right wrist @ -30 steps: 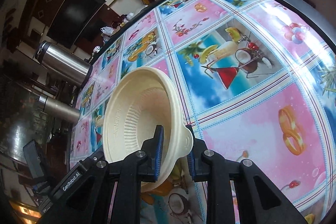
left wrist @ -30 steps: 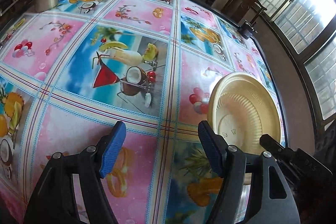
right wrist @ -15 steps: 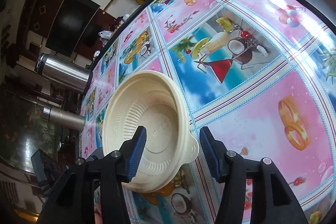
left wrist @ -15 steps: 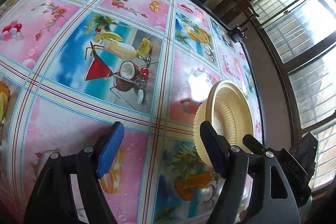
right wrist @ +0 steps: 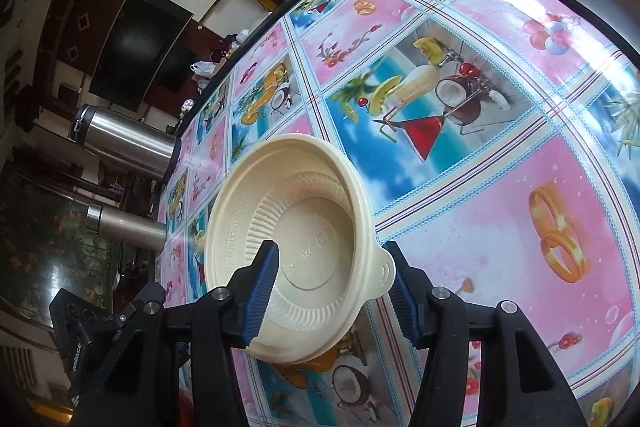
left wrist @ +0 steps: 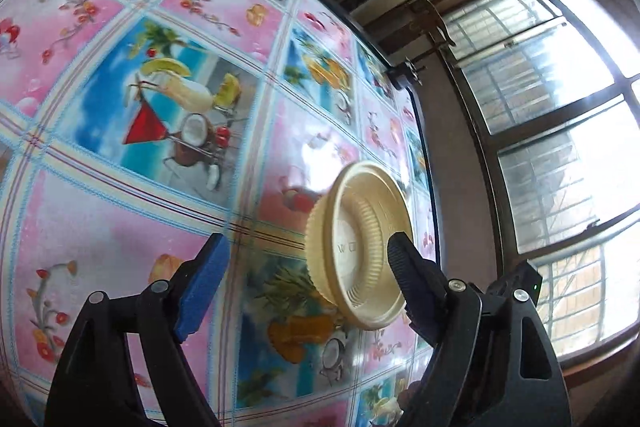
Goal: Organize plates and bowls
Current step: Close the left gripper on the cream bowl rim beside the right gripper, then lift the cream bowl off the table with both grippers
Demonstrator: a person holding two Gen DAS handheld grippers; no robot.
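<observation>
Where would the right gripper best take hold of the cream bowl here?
Judging by its pose, the cream bowl is best pinched at the near rim beside its small tab, from the gripper's own side. The right gripper is open with one finger already inside.

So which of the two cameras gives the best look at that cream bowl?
The right wrist view: the cream bowl fills the middle, open side facing the camera, its ribbed wall and tab handle clear. The left wrist view shows it smaller, tilted and partly behind a finger.
</observation>
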